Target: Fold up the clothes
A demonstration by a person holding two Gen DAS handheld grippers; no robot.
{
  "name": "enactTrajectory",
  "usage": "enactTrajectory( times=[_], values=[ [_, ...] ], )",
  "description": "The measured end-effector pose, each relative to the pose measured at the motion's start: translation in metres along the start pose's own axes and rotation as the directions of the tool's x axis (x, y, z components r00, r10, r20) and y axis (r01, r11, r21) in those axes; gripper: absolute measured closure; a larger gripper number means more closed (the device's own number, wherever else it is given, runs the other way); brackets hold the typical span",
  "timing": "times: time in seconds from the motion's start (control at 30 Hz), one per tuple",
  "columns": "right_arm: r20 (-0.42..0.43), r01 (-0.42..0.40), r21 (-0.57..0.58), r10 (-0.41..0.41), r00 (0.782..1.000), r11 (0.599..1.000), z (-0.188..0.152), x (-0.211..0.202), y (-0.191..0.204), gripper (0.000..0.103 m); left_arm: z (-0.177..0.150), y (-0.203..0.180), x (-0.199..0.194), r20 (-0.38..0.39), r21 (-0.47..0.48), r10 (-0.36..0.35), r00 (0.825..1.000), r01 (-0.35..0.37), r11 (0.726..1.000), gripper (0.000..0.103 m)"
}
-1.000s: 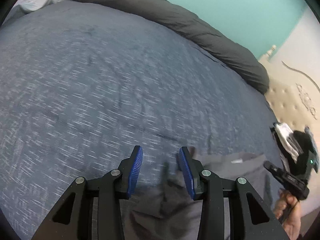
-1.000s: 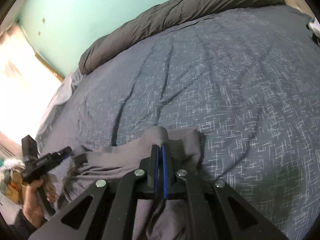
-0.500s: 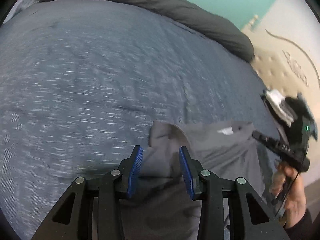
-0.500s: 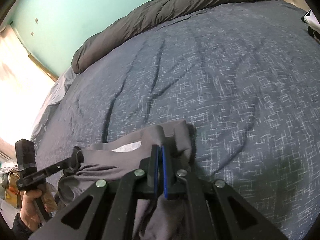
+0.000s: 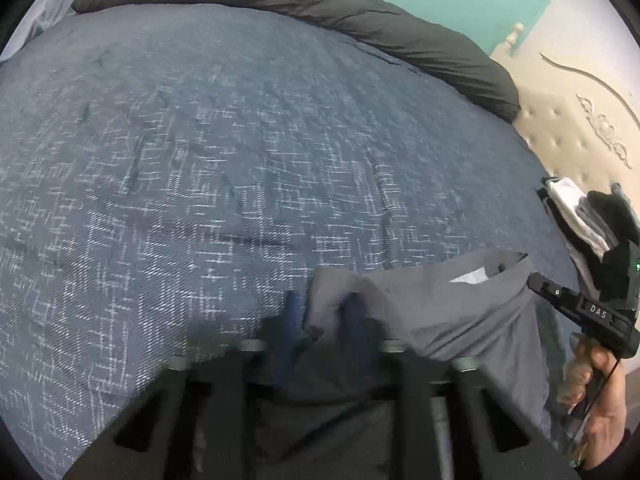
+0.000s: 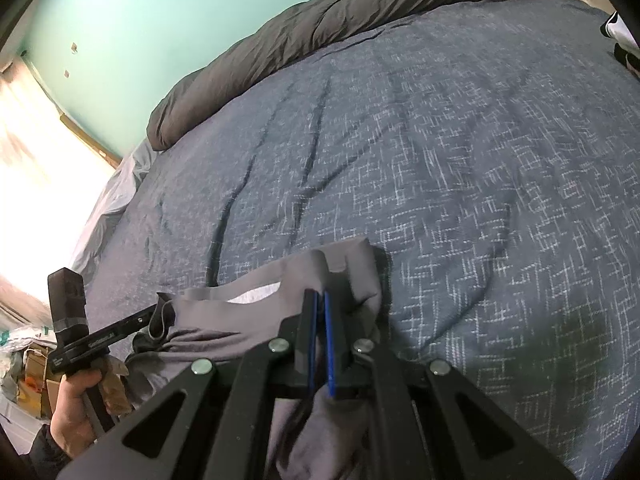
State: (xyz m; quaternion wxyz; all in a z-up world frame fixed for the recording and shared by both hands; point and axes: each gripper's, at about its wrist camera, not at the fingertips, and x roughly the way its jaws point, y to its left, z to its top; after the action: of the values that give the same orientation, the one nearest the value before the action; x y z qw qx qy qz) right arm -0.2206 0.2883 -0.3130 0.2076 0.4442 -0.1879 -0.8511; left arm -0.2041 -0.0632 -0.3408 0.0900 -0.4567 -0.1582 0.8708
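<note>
Two grippers work one grey garment (image 6: 224,320) lying at the near edge of the bed's blue-grey bedspread (image 5: 240,160). Right gripper (image 6: 320,300): fingers clamped on a raised fold of cloth. Left gripper (image 5: 320,320): blurred, jaws have just been closing, fabric between the fingers, now pinched. Dark duvet (image 6: 320,20) lies along the far side.

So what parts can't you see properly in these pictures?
- Left wrist view: the left gripper is smeared by blur, so its grip on the grey garment is unclear.
- Both views: the garment's lower part is hidden behind the grippers and cut off by the bottom edge.
- Right wrist view: the clothes pile is cut by the edge.
</note>
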Motion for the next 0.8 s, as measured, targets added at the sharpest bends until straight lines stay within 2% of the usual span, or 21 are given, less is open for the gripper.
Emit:
enactTrajectory(
  times=[0.13,0.23,0.33,0.43,0.53,0.63,0.7,0.77,0.8],
  values=[
    [0.034,-0.001,-0.001,0.001,0.999,1.0,0.003,-0.006,0.002,0.1,0.007,0.0,-0.019,0.073,-0.005,0.004,0.997,-0.004,1.0,0.101],
    [0.053,-0.01,-0.003,0.01,0.999,1.0,0.005,-0.009,0.003,0.1,0.012,0.015,-0.043,0.159,-0.049,0.035,0.987,-0.027,0.998,0.101],
    [0.047,-0.021,-0.022,0.022,0.999,1.0,0.004,-0.006,0.009,0.1,0.013,0.033,-0.05,0.194,-0.112,0.073,0.978,-0.051,0.992,0.101],
    [0.025,-0.043,-0.041,0.044,0.999,0.998,0.002,-0.001,0.015,0.1,0.01,0.047,-0.044,0.169,-0.166,0.07,0.983,-0.042,0.985,0.101],
    [-0.057,-0.14,-0.088,0.135,0.989,0.986,0.002,0.012,0.029,0.099,0.007,0.049,-0.036,0.139,-0.167,0.079,0.987,-0.055,0.984,0.101],
    [-0.094,-0.143,-0.145,0.13,0.987,0.979,-0.003,0.02,0.045,0.096,0.008,0.05,-0.034,0.125,-0.167,0.076,0.989,-0.055,0.985,0.101],
    [-0.111,-0.163,-0.138,0.149,0.983,0.977,-0.002,0.023,0.047,0.096,0.005,0.051,-0.034,0.123,-0.169,0.077,0.989,-0.056,0.984,0.101],
    [-0.11,-0.159,-0.126,0.145,0.983,0.979,-0.001,0.022,0.044,0.092,0.006,0.049,-0.032,0.12,-0.176,0.081,0.99,-0.059,0.983,0.1],
    [-0.102,-0.155,-0.113,0.144,0.984,0.981,0.0,0.021,0.041,0.084,0.005,0.051,-0.032,0.117,-0.181,0.08,0.99,-0.058,0.982,0.1]
  ],
)
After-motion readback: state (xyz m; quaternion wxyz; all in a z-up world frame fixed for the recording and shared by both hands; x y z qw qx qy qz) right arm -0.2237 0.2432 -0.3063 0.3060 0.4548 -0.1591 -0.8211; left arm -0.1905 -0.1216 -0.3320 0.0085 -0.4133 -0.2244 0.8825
